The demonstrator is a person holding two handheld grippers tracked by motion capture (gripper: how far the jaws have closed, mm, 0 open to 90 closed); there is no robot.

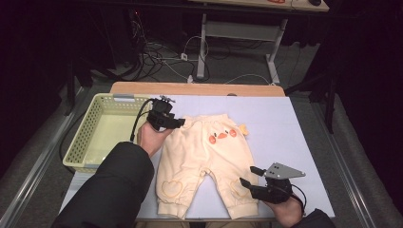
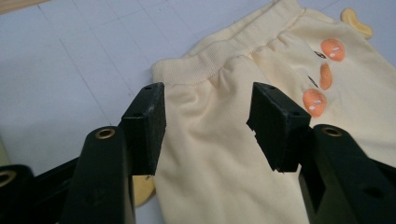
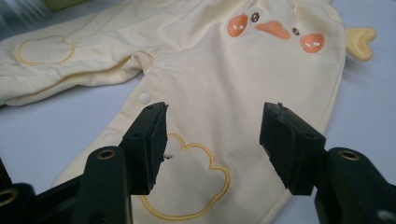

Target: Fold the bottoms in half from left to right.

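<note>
Holding both tools parted, I have nothing gripped yet. My left tool (image 2: 205, 126) hovers with its jaws straddling the upper left corner of the baby trousers (image 1: 204, 159), and the ribbed waistband (image 2: 224, 58) lies just beyond the fingertips; cloth shows between the jaws, but I see no pad pressing on it. My right tool (image 3: 212, 142) hangs open over the lower part of the right leg, with the stitched heart outline (image 3: 187, 184) directly under the gap and the duck face (image 3: 273, 29) farther ahead of it.

Outward from the tools, the trousers lie flat and face up on the pale blue tabletop (image 1: 285, 128), legs pointing back towards me. A yellow basket (image 1: 95, 130) sits just behind my left hand, off the left edge of the cloth.

I judge the step to be pinching waist and leg so the garment can be folded or lifted. To do it well I would lower each tool until its lower jaw slides along the tabletop under the fabric edge, then close on both layers. On the left I would bite into the thick waistband, not the thin cloth below it. I should close both sides at about the same time, so the cloth does not drag or bunch.
</note>
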